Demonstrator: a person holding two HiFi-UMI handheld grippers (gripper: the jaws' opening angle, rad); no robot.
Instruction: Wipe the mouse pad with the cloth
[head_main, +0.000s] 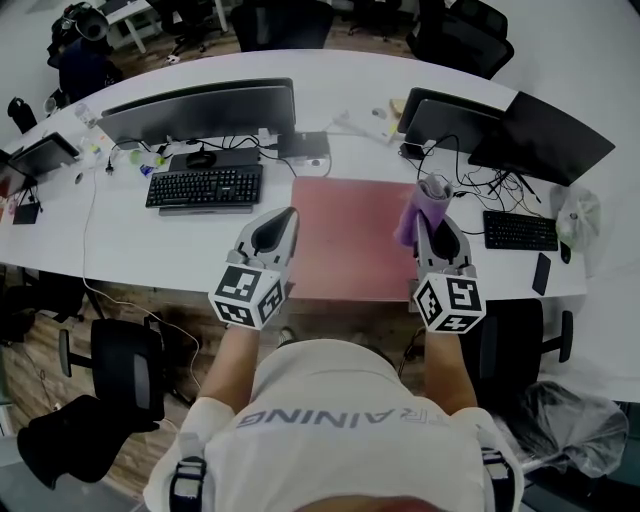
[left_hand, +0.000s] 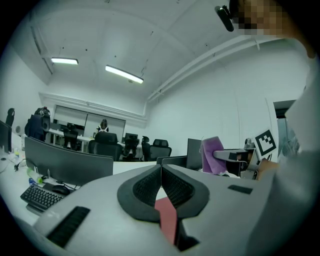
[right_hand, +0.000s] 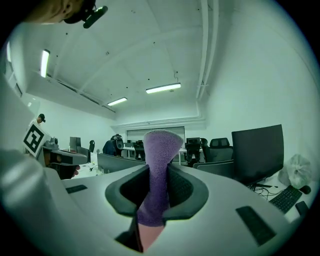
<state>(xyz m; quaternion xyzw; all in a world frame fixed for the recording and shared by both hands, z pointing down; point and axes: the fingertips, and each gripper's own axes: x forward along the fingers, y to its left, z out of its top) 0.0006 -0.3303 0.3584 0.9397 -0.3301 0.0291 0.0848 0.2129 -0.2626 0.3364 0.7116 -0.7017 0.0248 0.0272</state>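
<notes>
A large red mouse pad (head_main: 352, 232) lies on the white desk (head_main: 130, 245) in front of me. My right gripper (head_main: 432, 212) hangs over the pad's right edge, shut on a purple cloth (head_main: 418, 213) that sticks out past its tips. The right gripper view shows the cloth (right_hand: 157, 175) pinched between the dark pads. My left gripper (head_main: 287, 218) is raised above the pad's left edge, jaws shut with nothing in them; the left gripper view shows the jaw tips (left_hand: 161, 170) pressed together, a strip of red pad (left_hand: 167, 217) below and the cloth (left_hand: 213, 155) at right.
A black keyboard (head_main: 205, 187) and mouse (head_main: 201, 158) lie left of the pad, behind them a wide monitor (head_main: 200, 109). At right are two more monitors (head_main: 541, 137), tangled cables (head_main: 470, 180), a small keyboard (head_main: 520, 231) and a phone (head_main: 541, 273). Office chairs (head_main: 128, 368) stand near the desk's front edge.
</notes>
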